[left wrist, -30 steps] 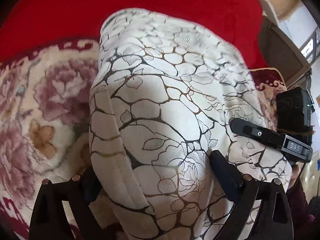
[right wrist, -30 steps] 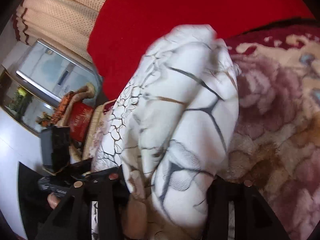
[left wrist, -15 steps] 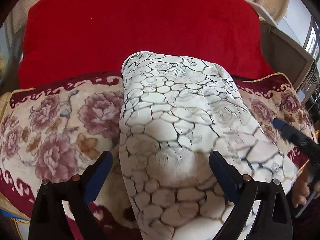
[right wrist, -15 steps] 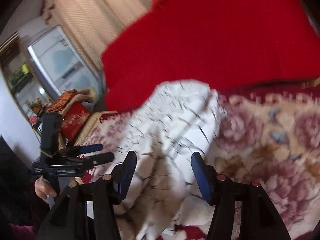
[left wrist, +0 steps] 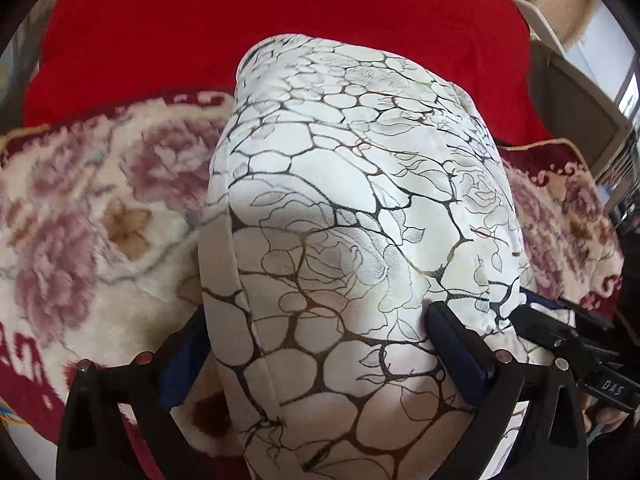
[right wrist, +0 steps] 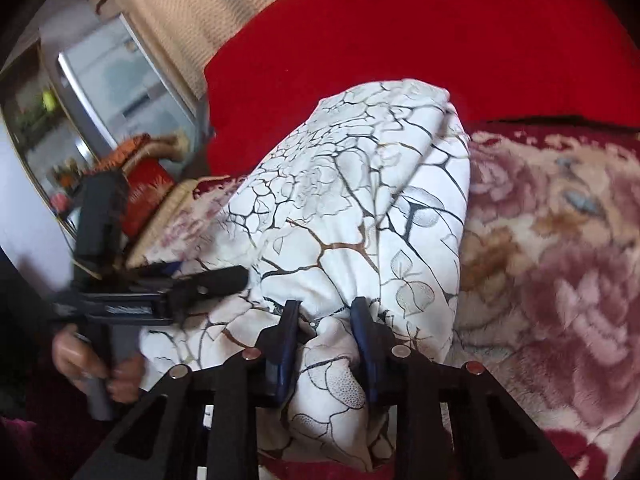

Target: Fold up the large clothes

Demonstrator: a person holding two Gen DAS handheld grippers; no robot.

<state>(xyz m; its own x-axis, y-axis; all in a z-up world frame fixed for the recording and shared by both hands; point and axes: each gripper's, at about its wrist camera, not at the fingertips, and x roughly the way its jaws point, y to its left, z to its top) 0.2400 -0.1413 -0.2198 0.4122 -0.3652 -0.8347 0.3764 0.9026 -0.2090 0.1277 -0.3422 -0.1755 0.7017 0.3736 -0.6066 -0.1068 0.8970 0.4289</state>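
A white garment with a black and gold crackle and rose print (left wrist: 352, 208) lies as a folded bundle on a floral blanket (left wrist: 92, 216). My left gripper (left wrist: 320, 340) is wide open, and the near end of the bundle sits between its fingers (left wrist: 456, 344). My right gripper (right wrist: 326, 328) is shut on a bunched fold at the near end of the garment (right wrist: 352, 216). The left gripper shows in the right wrist view (right wrist: 200, 284), resting at the garment's left side. The right gripper shows at the right edge of the left wrist view (left wrist: 568, 336).
A red sofa back (left wrist: 280, 12) rises behind the blanket, also in the right wrist view (right wrist: 440, 32). The floral blanket (right wrist: 560, 248) spreads to the right of the garment. A window (right wrist: 108, 80) and cream curtain (right wrist: 176, 12) stand at the far left. A red box (right wrist: 144, 192) sits beside the sofa.
My right gripper has closed from open onto a fold of the garment. My left gripper has moved in close again, with the bundle's end between its open fingers.
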